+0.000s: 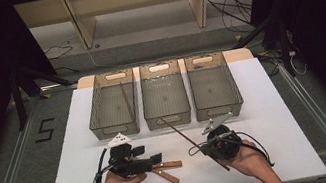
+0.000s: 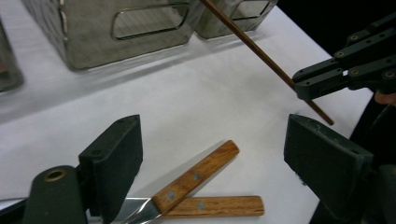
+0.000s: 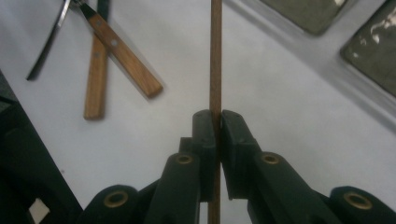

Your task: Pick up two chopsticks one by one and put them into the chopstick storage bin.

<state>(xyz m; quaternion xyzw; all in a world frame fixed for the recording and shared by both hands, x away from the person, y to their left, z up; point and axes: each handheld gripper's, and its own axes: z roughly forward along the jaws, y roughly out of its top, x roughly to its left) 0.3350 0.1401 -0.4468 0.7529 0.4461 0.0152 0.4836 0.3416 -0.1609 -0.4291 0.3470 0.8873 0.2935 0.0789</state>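
White table [image 1: 283, 151]: one chopstick [image 1: 125, 98] binned — right gripper [image 3: 217, 122] clamps another [image 3: 215, 56], left gripper [image 2: 212, 154] open, empty — knives [image 2: 196, 179] remain.

A thin wooden stick [image 3: 215, 56], 2 knives' [image 2: 196, 179] glossy wooden handles with steel blades, smoky translucent plastic bins [image 1: 164, 94].

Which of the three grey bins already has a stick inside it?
The left bin: a thin brown stick lies inside it. The middle bin and right bin hold none.

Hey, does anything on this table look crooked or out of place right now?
Two wooden-handled knives lie crossed on the table under the open left gripper; nothing looks spilled or broken.
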